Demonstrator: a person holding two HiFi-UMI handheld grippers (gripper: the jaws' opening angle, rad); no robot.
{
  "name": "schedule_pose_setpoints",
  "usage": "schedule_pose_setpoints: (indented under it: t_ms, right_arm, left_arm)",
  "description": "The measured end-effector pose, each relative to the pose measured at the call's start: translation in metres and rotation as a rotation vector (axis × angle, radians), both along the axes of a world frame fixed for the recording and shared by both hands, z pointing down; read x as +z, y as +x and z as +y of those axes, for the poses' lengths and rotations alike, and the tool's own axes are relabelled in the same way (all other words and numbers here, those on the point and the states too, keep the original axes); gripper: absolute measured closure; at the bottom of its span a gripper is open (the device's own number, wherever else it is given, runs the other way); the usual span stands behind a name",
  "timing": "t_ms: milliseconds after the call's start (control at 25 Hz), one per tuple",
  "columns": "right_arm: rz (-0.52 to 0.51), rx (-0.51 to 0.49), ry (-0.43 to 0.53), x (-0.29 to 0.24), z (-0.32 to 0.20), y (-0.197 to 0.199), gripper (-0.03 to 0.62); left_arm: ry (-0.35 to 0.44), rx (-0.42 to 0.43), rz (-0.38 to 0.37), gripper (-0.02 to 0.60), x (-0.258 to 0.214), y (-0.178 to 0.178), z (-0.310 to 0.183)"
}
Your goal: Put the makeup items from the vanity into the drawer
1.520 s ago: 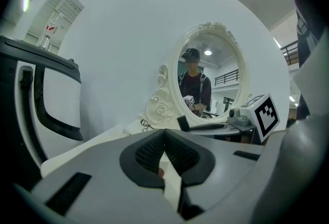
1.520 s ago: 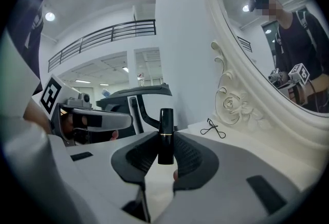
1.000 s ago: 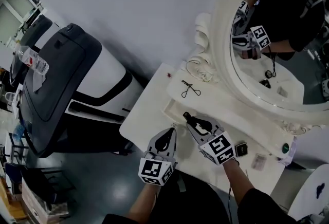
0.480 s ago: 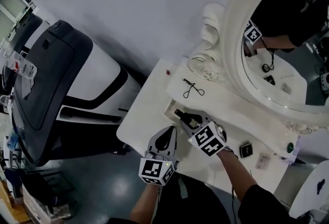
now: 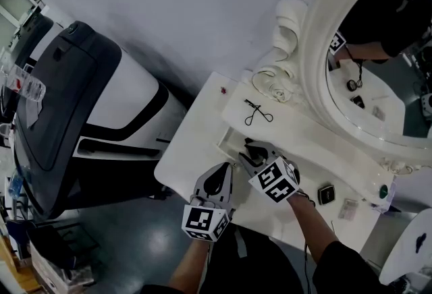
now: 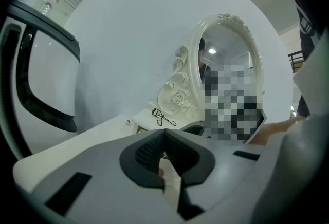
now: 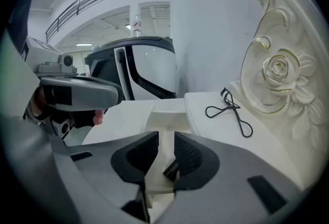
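We can only partly see the dark makeup item: it sits low between the pads of the right gripper, foreshortened, and those jaws clamp it with a narrow gap left above. The left gripper, at the vanity edge just in front of the drawer, has its jaws closed tip to tip; we cannot name the pale scrap below its pads. A second ago the right gripper was off to the right of the drawer; now it hangs over the open drawer. We count one eyelash curler behind the drawer, and well right of it one dark compact and one pale packet.
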State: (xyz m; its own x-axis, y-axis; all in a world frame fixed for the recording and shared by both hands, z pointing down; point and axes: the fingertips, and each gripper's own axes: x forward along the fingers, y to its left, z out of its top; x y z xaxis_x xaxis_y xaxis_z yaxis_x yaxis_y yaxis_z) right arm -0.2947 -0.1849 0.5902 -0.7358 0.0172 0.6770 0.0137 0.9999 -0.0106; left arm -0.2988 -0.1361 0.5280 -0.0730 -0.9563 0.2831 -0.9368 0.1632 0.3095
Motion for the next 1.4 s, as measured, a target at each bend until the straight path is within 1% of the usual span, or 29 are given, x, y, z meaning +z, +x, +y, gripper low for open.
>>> schedule_pose_setpoints:
  t_ms: [200,320,440,640,920,1160,1400]
  right_arm:
    - [-0.072,0.038,-0.006,-0.016,-0.004,0.003,0.494]
    - [-0.131,0.083,-0.014,-0.032,-0.006,0.012,0.533]
    - [-0.183,0.129,-0.031,-0.050,-0.003,0.023,0.548]
    - [-0.256,0.197,-0.041,-0.075,0.008,0.041,0.564]
    - [-0.364,0.311,-0.046,-0.110,0.037,0.067,0.571]
    - [-0.406,0.441,-0.014,-0.123,0.064,0.109,0.571]
    - [-0.411,0.569,0.038,-0.127,0.089,0.156,0.571]
  left_arm:
    - [0.005,0.012,-0.007,0.568,-0.007,0.004,-0.002]
    - [0.012,0.024,-0.022,0.568,-0.017,0.010,-0.002]
    - [0.022,0.041,-0.040,0.568,-0.031,0.016,0.000]
    - [0.039,0.073,-0.071,0.568,-0.055,0.027,0.012]
    - [0.087,0.130,-0.109,0.568,-0.089,0.044,0.037]
    - [0.115,0.251,-0.108,0.568,-0.096,0.075,0.057]
    - [0.126,0.390,-0.092,0.568,-0.093,0.116,0.077]
